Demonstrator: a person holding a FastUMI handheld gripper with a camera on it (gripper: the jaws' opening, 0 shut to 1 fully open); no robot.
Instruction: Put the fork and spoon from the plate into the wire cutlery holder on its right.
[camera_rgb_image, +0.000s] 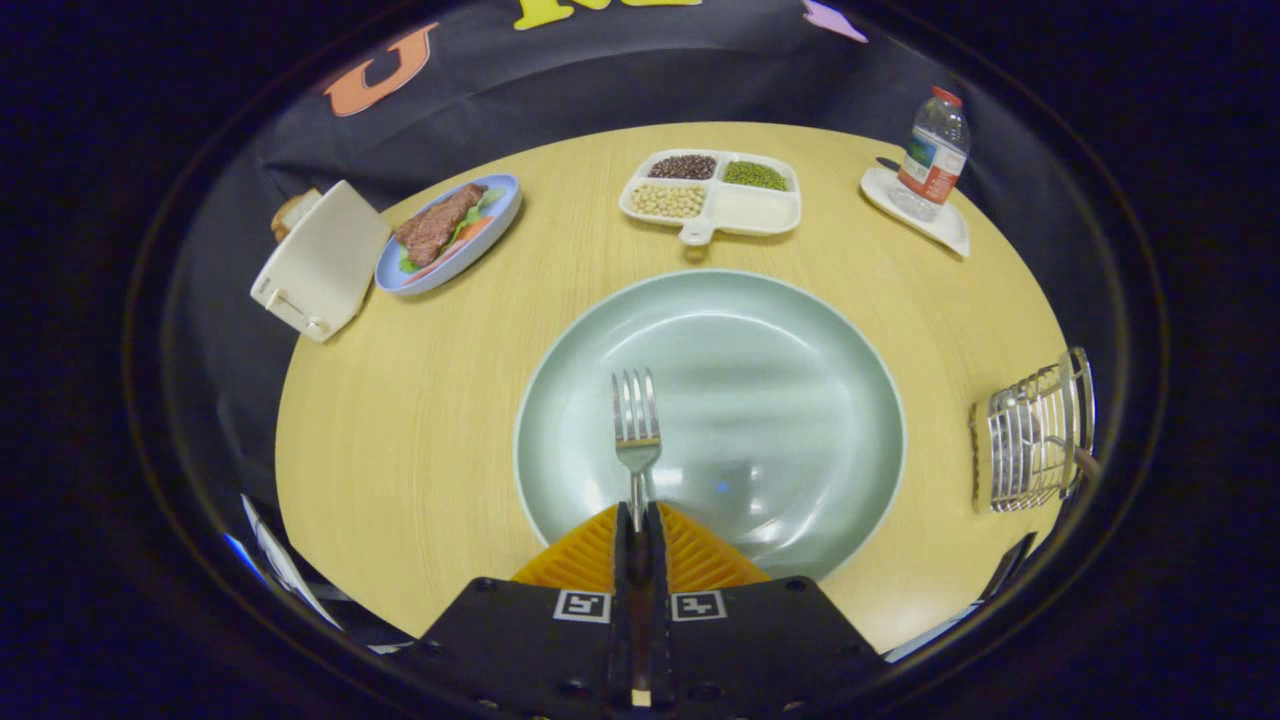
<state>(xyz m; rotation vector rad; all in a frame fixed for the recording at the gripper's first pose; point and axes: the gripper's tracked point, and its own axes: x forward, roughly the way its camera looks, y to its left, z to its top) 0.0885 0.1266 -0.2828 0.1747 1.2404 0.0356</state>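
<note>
My gripper (638, 512) is shut on the handle of a silver fork (636, 420). The fork's tines point away from me, out over the large pale green plate (800, 400). The plate holds nothing else that I can see. The wire cutlery holder (1035, 435) stands to the right of the plate, near the table's right edge. A thin handle, perhaps the spoon's (1075, 455), pokes out of the holder's top.
Beyond the plate is a white divided tray (745, 210) of beans. A blue plate (455, 235) with meat and a white toaster (320, 260) stand at the far left. A water bottle (932, 155) on a white dish is at the far right.
</note>
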